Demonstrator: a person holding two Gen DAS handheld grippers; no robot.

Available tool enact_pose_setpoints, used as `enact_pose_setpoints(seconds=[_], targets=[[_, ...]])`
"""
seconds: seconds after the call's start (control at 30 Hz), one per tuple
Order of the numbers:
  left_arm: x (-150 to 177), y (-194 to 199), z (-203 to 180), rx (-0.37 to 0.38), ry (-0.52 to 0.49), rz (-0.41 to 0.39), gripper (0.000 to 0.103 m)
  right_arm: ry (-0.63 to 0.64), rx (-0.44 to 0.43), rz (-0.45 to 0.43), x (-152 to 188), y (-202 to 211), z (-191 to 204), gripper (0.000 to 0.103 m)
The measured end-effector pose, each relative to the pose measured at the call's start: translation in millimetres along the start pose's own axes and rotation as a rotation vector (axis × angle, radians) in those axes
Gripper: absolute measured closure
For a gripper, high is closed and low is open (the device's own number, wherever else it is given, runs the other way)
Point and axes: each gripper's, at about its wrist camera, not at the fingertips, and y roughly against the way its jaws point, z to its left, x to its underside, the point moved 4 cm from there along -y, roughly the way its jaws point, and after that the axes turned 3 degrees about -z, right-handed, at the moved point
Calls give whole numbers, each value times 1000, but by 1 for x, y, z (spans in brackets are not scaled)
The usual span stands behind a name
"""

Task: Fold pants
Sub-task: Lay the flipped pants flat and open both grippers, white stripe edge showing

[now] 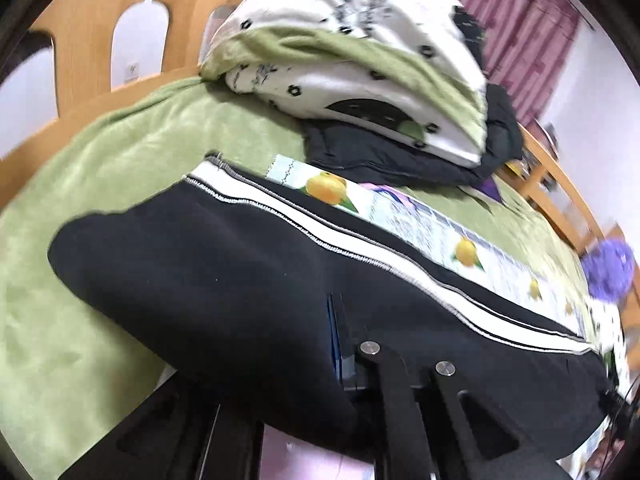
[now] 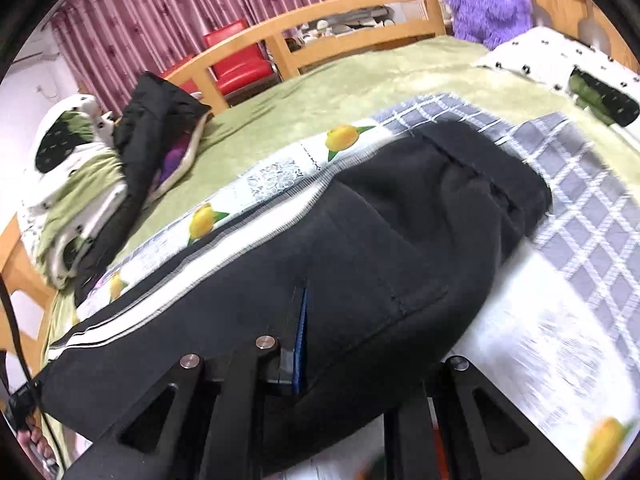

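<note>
Black pants (image 1: 224,264) with a white side stripe (image 1: 360,256) lie along a lemon-print cloth on the green bed. My left gripper (image 1: 336,328) is shut on the near edge of the pants; the fabric drapes over its fingers and hides the tips. In the right wrist view the pants (image 2: 400,232) spread toward the waistband (image 2: 500,168) at the right. My right gripper (image 2: 300,320) is shut on the near edge of the pants there, with a blue pad showing in the fold.
A bundled white and green quilt (image 1: 352,68) lies on a dark jacket (image 1: 400,156) at the bed's far side. A purple plush toy (image 2: 486,2) sits by the wooden bed rail (image 2: 320,20). A pillow (image 2: 560,64) lies at the right.
</note>
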Motion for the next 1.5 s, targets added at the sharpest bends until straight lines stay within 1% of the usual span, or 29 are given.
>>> enact_pose_setpoints(seconds=[0.07,0.13,0.27,0.37,0.43,0.47,0.5,0.53,0.57,0.6,0.67,0.7,0.87,0.9,0.93,0.97,1.0,1.03,1.07,1.1,1.13,1.2,1.27,1.3,1.33,1.37,1.4,1.47,1.5], targets=[[18,21,3,-5,-39,14,93,40,22,23,14,27,-4,88],[42,36,10,-3,-37,58,93,47,30,66,36,52,-21,88],[87,59,22,-3,-32,123,93,41,47,129,80,80,-50,88],[114,66,26,-44,-72,140,92,24,52,151,111,90,-72,83],[126,69,30,-77,-90,163,87,9,45,174,129,95,-87,78],[130,72,31,-100,-101,175,76,1,33,184,134,100,-93,75],[133,75,33,-133,-115,187,60,-2,27,180,139,106,-96,70],[134,79,34,-151,-125,190,52,-4,20,160,140,115,-101,67],[136,86,37,-164,-139,179,41,0,27,123,140,125,-106,57],[137,91,38,-170,-147,166,41,7,47,81,138,135,-112,47],[139,103,40,-181,-164,150,39,-13,82,21,131,142,-125,44],[140,108,42,-188,-160,149,36,-49,84,9,126,141,-134,44],[134,123,47,-183,-94,115,34,-257,57,27,102,100,-172,43],[132,126,46,-188,-88,103,34,-281,48,32,98,89,-176,41],[129,128,43,-189,-87,90,34,-309,20,39,91,76,-177,36],[127,129,41,-191,-88,78,34,-324,21,44,86,69,-177,31],[124,129,38,-195,-91,65,34,-337,32,42,81,61,-177,35],[120,130,35,-199,-94,51,34,-346,55,38,75,54,-175,42],[117,129,31,-201,-97,42,34,-338,82,28,70,50,-173,65],[113,129,28,-201,-101,36,34,-308,99,18,64,48,-168,74],[109,128,23,-199,-109,28,34,-239,89,4,54,50,-159,78],[103,131,15,-195,-129,9,34,-175,79,-56,39,69,-154,80],[97,136,7,-185,-147,-13,34,-163,68,-132,23,96,-162,80],[96,138,3,-173,-155,-19,34,-175,91,-152,19,105,-174,78],[94,138,0,-164,-167,-19,34,-180,129,-144,20,105,-187,76],[94,137,-2,-160,-178,-18,34,-184,160,-118,22,103,-195,69],[93,135,-4,-158,-191,-15,34,-181,197,-68,27,96,-205,65],[93,128,-6,-166,-204,0,34,-119,260,76,43,81,-215,65],[92,124,-5,-168,-204,12,34,-72,284,110,51,82,-218,63]])
